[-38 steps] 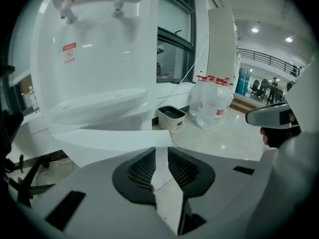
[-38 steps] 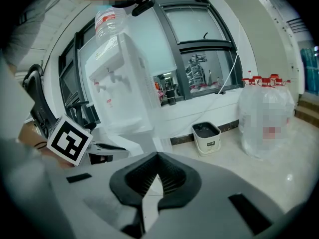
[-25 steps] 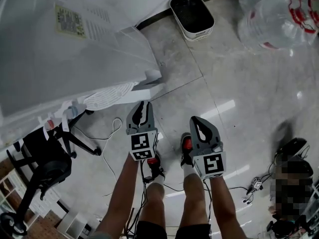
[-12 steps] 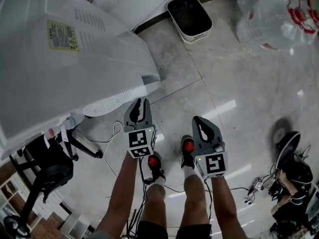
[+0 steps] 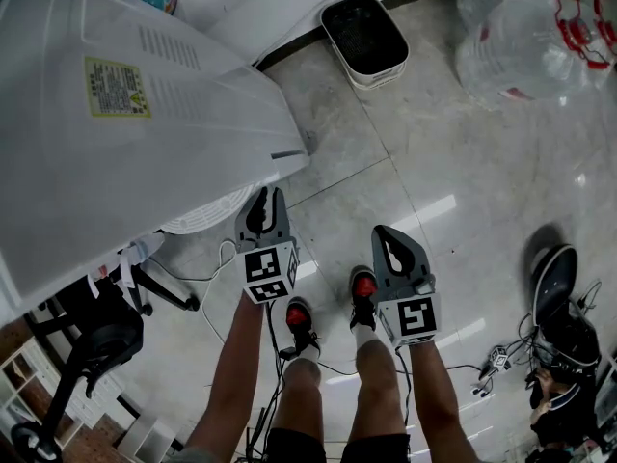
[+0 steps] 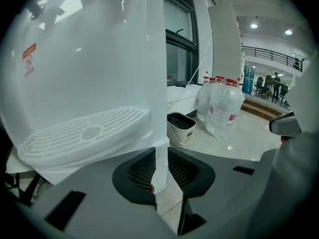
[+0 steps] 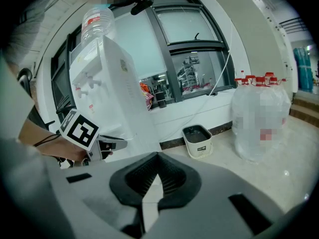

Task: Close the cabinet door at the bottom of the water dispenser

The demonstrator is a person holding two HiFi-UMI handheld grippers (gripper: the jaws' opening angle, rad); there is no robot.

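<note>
The left gripper pinches the thin white plastic edge of the cabinet door, just under the slotted drip tray of the smooth white water dispenser. The right gripper is clenched on nothing. Farther off, the dispenser's yellow label is too small to read, and the clear bottles carry red print.
</note>
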